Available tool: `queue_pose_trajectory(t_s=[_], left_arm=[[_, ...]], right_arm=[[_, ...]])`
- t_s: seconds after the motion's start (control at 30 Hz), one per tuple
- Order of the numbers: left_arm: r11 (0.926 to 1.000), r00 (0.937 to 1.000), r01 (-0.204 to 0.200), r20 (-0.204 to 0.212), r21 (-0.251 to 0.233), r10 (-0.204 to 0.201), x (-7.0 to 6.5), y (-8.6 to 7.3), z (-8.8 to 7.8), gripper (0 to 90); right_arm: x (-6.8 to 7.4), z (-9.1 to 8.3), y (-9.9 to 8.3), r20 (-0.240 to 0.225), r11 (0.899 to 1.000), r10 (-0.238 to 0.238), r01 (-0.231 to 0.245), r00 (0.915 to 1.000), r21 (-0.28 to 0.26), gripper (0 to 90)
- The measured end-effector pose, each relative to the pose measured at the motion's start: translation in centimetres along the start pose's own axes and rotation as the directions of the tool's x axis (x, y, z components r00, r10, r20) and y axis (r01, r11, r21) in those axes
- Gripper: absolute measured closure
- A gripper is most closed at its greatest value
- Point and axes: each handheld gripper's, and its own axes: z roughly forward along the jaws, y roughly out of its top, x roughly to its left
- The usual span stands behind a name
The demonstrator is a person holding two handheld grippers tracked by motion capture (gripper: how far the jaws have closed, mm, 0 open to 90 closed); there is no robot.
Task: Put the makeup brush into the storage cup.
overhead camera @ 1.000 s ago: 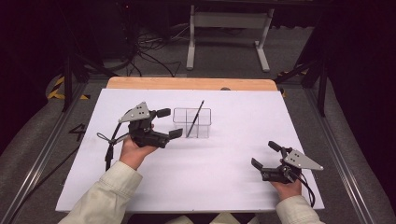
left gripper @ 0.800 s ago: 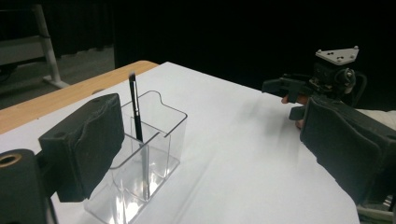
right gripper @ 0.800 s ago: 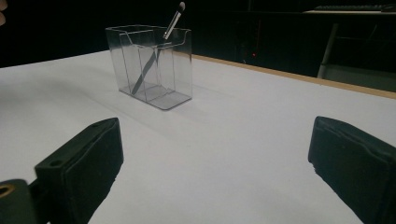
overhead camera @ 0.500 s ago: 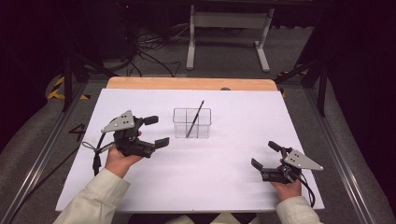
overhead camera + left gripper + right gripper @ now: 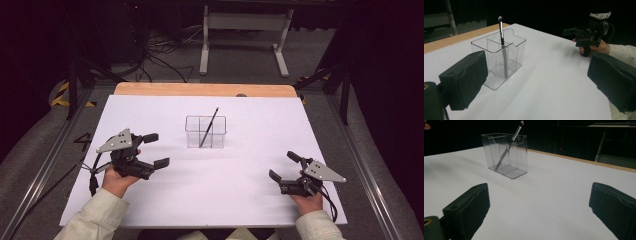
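The white table [image 5: 210,200] takes up most of the lower half of the high view, with a strip of bare wood [image 5: 200,89] along its far edge and dark floor with cables and a grey metal stand [image 5: 245,22] above it in the upper part of the frame. Just above the centre of that view stands a clear plastic organizer [image 5: 205,132], a small box split into compartments by see-through walls; in the left gripper view it sits left of centre [image 5: 499,62], and in the right gripper view it is in the upper left [image 5: 505,155]. At the lower left of the high view a hand in a pale sleeve holds the left gripper [image 5: 154,150], its jaws spread wide with nothing between them, pointing toward the right of the frame and apart from the organizer, down and to its left. At the lower right a second hand holds the right gripper [image 5: 282,166], near the table's front edge and well apart from the organizer; its jaws are also spread and empty, and it appears again at the upper right of the left gripper view [image 5: 576,37]. A thin makeup brush [image 5: 210,125] stands inside one of the organizer's compartments, leaning with its bristle tip up above the rim [image 5: 502,37], tilted toward the upper right in the right gripper view [image 5: 510,143].
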Motion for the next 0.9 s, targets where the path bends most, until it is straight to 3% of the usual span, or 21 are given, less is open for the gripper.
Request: queue_pose_trajectory(t_s=[0.47, 0.77, 0.9], left_arm=[[0.9993, 0.9995, 0.031, -0.007, -0.023, -0.031, 0.1, -2.3, -1.9, 3.1], [0.9985, 0.9985, 0.053, -0.017, -0.011, -0.053, 0.4, -3.8, -2.3, 2.6], [0.9991, 0.9988, 0.042, -0.025, -0.004, -0.042, 0.3, -4.4, -2.3, 2.3]], right_arm=[[0.0, 0.0, 0.0, -0.003, 1.0, -0.001, 0.001, 1.0, -0.002, 3.6], [0.0, 0.0, 0.0, -0.003, 1.0, 0.0, 0.0, 1.0, -0.001, 3.6], [0.0, 0.0, 0.0, -0.004, 1.0, 0.0, 0.0, 1.0, -0.001, 3.6]])
